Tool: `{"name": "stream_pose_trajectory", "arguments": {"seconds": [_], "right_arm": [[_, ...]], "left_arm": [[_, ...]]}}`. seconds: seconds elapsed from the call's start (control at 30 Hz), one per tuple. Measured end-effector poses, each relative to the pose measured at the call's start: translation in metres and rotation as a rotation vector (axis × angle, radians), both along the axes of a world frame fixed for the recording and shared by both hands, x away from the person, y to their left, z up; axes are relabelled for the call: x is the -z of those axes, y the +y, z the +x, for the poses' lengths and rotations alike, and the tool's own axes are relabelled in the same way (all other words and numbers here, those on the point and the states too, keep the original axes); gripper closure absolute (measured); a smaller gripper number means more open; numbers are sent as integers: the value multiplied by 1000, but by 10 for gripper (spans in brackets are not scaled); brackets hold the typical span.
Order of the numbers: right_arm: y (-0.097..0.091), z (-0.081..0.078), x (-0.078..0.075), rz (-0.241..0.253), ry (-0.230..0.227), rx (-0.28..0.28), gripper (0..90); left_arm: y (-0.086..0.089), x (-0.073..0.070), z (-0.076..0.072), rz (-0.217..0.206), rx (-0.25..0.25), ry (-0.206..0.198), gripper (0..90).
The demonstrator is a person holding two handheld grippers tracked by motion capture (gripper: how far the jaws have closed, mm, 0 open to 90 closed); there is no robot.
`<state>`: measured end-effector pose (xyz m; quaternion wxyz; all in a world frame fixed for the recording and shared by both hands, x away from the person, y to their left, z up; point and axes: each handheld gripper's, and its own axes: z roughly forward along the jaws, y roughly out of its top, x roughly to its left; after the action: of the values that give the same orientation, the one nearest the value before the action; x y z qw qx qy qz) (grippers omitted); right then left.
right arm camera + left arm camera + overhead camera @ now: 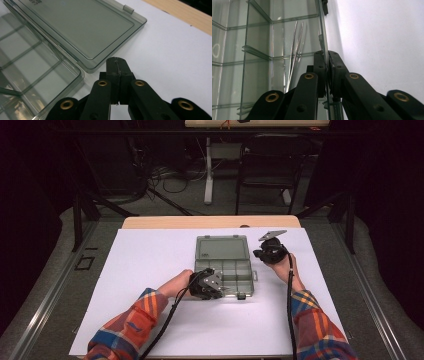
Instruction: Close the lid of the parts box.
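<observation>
A clear grey-green compartment box (231, 270) lies open on the white sheet, its lid (222, 248) folded flat behind it. My left gripper (225, 289) is at the box's near-left corner. In the left gripper view it (326, 57) is shut on the box's thin front wall (323, 30). Metal tweezers (295, 50) lie in the compartment just beyond that wall. My right gripper (257, 253) rests on the sheet at the box's right side. In the right gripper view it (117, 65) is shut on nothing, close to the lid's corner (87, 27) and the box base (32, 70).
The white sheet (150, 270) covers most of the wooden table (210, 222), with free room left of the box. A latch tab (128, 9) sticks out from the lid's far edge. Beyond the table stand a black chair (270, 165) and a desk leg.
</observation>
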<state>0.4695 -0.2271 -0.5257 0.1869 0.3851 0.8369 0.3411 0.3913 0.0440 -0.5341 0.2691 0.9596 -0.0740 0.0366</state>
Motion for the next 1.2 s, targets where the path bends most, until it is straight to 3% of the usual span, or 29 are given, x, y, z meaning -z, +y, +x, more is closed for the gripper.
{"name": "stream_pose_trajectory", "arguments": {"seconds": [0.2, 0.37, 0.5, 0.7, 1.03, 1.2], "right_arm": [[8, 8, 12, -39, 25, -22, 900], [7, 17, 13, -9, 87, -23, 900], [9, 20, 18, -39, 109, -37, 900], [10, 23, 23, -30, 115, -31, 900], [8, 25, 24, -4, 120, -33, 900], [8, 27, 25, 10, 125, -32, 900]], "left_arm": [[0, 0, 0, -4, 5, 2, 858], [0, 0, 0, 4, 10, -2, 858], [-1, 0, 1, 5, 19, 1, 857], [0, 0, 2, 3, 22, 14, 856], [-4, -2, 3, 43, 50, -7, 852], [-4, -2, 4, 41, 52, 8, 851]]}}
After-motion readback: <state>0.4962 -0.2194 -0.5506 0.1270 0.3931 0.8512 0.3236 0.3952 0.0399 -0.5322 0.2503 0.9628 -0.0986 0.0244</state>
